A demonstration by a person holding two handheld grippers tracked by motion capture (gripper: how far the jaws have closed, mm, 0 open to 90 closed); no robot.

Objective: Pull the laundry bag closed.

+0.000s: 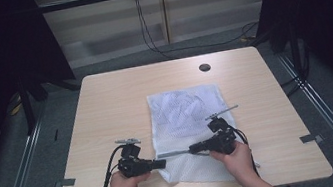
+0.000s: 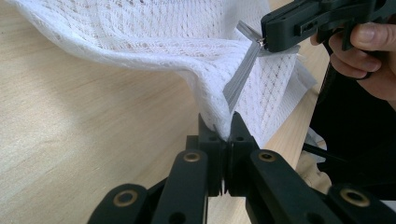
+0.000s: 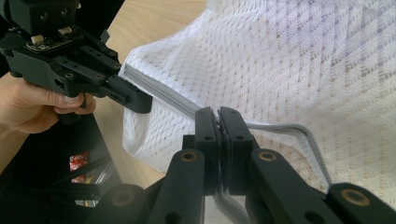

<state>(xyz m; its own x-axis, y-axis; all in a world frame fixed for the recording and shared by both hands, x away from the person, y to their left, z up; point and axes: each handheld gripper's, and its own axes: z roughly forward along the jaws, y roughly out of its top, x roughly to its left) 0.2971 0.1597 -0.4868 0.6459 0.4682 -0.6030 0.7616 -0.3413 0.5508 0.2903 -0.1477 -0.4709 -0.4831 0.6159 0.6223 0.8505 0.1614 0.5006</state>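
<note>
Mesh bag [image 1: 189, 120] lies on the table [image 1: 107, 113]; left hand-held gripper [image 2: 223, 133] pinches its corner, right hand-held gripper [image 3: 218, 114] clamps the zipper [image 3: 289, 128]. Yanking apart could tear mesh.

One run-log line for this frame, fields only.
left gripper: shut on mesh bag corner | right gripper: shut on grey zipper | bag: on table

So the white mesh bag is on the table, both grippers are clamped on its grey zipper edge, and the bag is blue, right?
Not blue. The high view shows the mesh bag is white. The rest holds: left gripper and right gripper are clamped on its grey zipper edge.
</note>
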